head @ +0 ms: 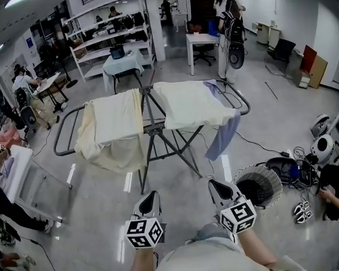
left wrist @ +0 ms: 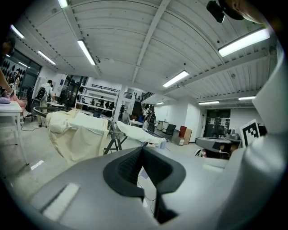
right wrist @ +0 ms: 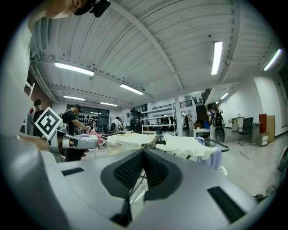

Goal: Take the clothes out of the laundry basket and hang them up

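A metal drying rack (head: 152, 127) stands on the floor ahead in the head view. A cream sheet (head: 116, 126) is draped over its left wing, a white cloth (head: 188, 103) over its right wing, and a light blue garment (head: 223, 135) hangs off the right end. The round dark mesh laundry basket (head: 260, 185) sits on the floor to the right and looks empty. My left gripper (head: 152, 194) and right gripper (head: 214, 184) are held side by side short of the rack, both shut with nothing in them. The left gripper view shows its jaws (left wrist: 142, 150) closed, the right gripper view its jaws (right wrist: 143, 152) closed too.
A white table (head: 19, 167) stands at the left with people near it. Cables and round devices (head: 321, 145) lie on the floor right of the basket, with a pair of shoes (head: 302, 209). Shelving (head: 109, 39) and desks fill the back.
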`<state>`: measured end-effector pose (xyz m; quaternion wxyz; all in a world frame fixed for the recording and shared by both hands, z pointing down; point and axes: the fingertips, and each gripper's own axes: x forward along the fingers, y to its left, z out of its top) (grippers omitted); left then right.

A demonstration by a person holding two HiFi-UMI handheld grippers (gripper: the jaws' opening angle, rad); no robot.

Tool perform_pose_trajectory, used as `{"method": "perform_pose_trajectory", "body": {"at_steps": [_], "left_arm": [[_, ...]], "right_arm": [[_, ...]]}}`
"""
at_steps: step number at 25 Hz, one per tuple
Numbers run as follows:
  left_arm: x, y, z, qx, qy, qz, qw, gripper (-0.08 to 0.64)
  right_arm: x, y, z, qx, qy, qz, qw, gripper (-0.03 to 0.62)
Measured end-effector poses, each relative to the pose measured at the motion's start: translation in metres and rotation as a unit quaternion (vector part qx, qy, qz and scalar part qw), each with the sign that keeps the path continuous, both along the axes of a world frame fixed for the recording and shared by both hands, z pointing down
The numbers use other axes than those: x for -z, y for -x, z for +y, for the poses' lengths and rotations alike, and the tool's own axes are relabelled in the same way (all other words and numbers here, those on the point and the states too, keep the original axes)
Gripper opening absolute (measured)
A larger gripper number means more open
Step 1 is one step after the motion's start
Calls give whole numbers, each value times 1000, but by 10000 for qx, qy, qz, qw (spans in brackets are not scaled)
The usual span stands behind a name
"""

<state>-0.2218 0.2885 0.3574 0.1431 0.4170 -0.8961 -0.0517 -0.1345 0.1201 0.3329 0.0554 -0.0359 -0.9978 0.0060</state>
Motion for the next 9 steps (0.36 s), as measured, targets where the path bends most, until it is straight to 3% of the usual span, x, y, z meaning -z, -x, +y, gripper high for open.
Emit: {"method": "perform_pose_trajectory", "body": {"at_steps": [9], "left_arm": [[3, 1, -3, -33, -12, 15, 10000, 11]], "right_arm": [[4, 3, -1, -9, -4, -8, 10000, 0]]}}
